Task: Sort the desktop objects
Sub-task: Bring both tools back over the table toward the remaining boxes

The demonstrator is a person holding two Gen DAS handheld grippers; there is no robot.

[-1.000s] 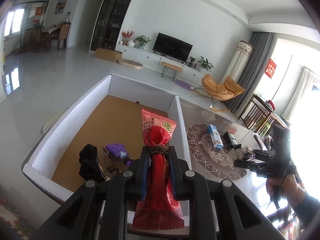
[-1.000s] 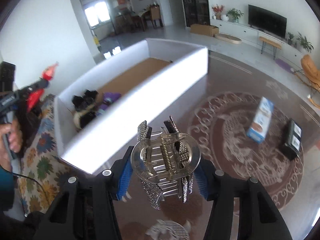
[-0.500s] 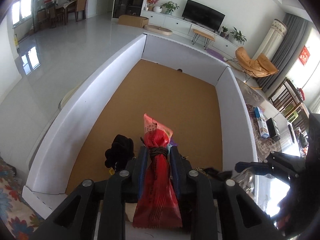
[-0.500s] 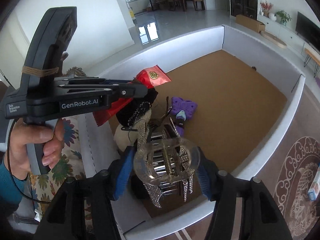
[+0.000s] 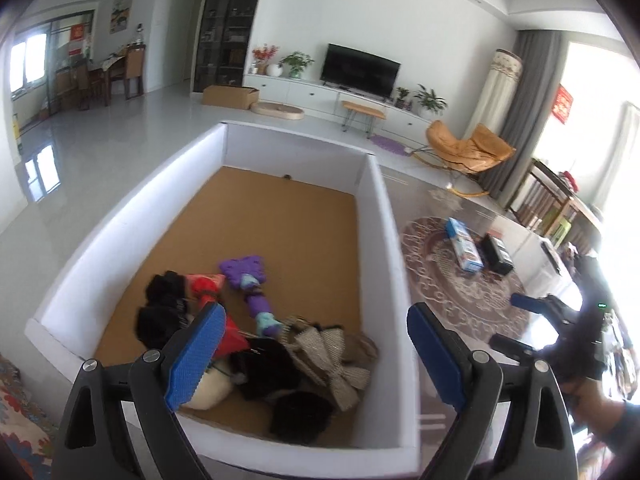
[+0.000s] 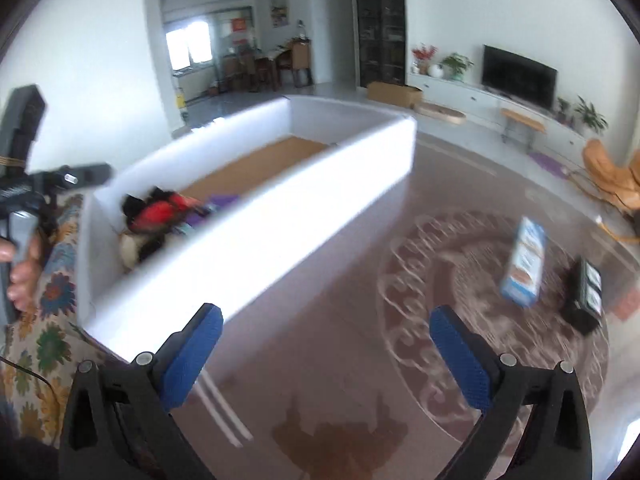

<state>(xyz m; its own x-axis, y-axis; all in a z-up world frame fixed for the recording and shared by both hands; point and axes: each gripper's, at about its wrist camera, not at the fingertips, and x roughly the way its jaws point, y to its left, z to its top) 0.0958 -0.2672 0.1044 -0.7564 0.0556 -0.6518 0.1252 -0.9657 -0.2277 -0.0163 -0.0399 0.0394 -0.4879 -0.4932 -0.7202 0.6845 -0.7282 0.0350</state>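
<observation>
Bright living room, TV wall far back, patterned glass-top table (image 6: 360, 360) as the work surface. White box (image 5: 384, 240) with a brown cardboard floor sits on the left part of the table, far end empty, near end piled with sorted items.

Left gripper (image 5: 316, 344) hovers over the near end of the box, jaws spread wide, nothing between the blue pads. Under it in the box: red snack packet (image 5: 208, 292) lying beside a black fuzzy item (image 5: 164, 304), purple toy (image 5: 248, 280) just right of the packet, beige bow (image 5: 332, 356) and more dark items nearest the camera. Hair clip not clearly picked out in the pile, cannot tell where it lies.

Right gripper (image 6: 324, 344) is out over the table, right of the box wall, jaws also wide and empty. That view is motion-blurred. Ahead of it on the right of the table: blue carton (image 6: 524, 268) and, just beside it, a black box (image 6: 584, 296), both outside the white box.

Step, as I judge it: both drop-offs done, hands free, between picks. Two desktop items left, so task is well along, not finished.

Next move likely calls for the right gripper to go to the blue carton, line the pads across its narrow sides, close, lift over the box wall. Left gripper needs to clear out of the box first or wait.
</observation>
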